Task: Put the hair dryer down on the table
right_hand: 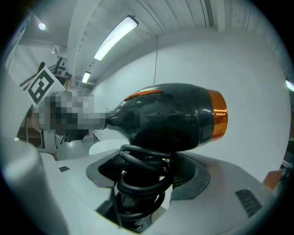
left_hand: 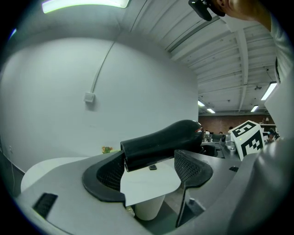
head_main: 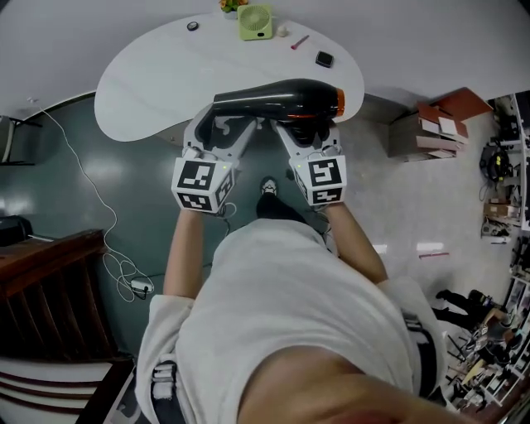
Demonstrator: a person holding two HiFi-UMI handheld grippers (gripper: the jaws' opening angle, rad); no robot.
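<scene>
Hair dryer (head_main: 277, 98) above table (head_main: 166, 74), in right hand-held gripper (head_main: 305, 131); left hand-held gripper (head_main: 228, 126) agape

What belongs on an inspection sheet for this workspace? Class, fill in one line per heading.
Surface: white rounded table, mostly bare.
Job's things: black hair dryer with orange ring, held level over the table's near edge.
Clutter: green square fan, red pen, small dark gadget, far side.
Grippers: left gripper jaws apart, dryer's narrow end across them; right gripper jaws shut on black coiled cord.
Cables: white cable trailing on teal floor.
Surroundings: dark wooden furniture, cardboard boxes.
</scene>
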